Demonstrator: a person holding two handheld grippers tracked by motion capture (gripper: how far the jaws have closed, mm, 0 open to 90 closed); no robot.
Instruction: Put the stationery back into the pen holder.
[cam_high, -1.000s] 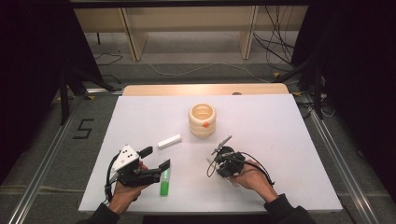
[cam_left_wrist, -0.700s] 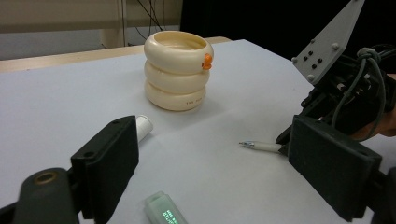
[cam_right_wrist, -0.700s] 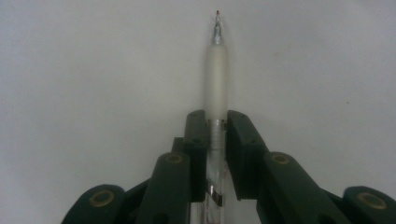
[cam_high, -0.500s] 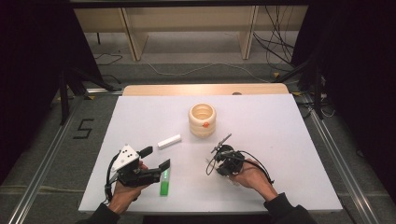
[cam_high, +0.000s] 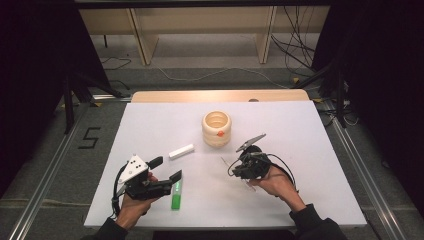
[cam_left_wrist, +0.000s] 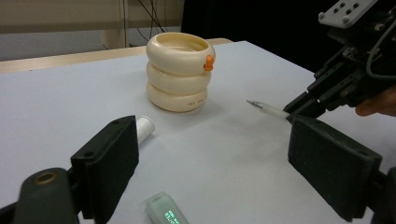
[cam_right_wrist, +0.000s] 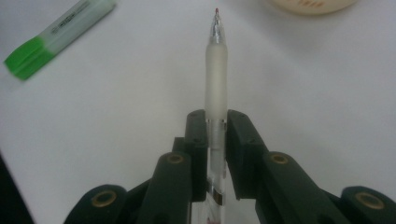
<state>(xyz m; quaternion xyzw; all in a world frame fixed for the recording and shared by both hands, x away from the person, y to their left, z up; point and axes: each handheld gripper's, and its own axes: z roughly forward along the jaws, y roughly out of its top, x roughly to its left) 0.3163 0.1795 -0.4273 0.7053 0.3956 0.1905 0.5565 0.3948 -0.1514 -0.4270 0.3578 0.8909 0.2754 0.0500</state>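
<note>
The right gripper grasps a clear ballpoint pen, jaws clenched on its barrel, tip pointing toward twelve o'clock in the right gripper view. The left gripper rests with jaws spread wide and nothing between them, a green highlighter just beside it on the white table. The cream ringed holder stands at eleven o'clock from the pen, with a white cap at its eight o'clock.

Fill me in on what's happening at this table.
A person works with a gripper in each hand. The right gripper is shut on a clear pen, tip pointing away from it. The left gripper is open over the table, a green highlighter beside it. A cream ringed holder and a white cap lie beyond.
</note>
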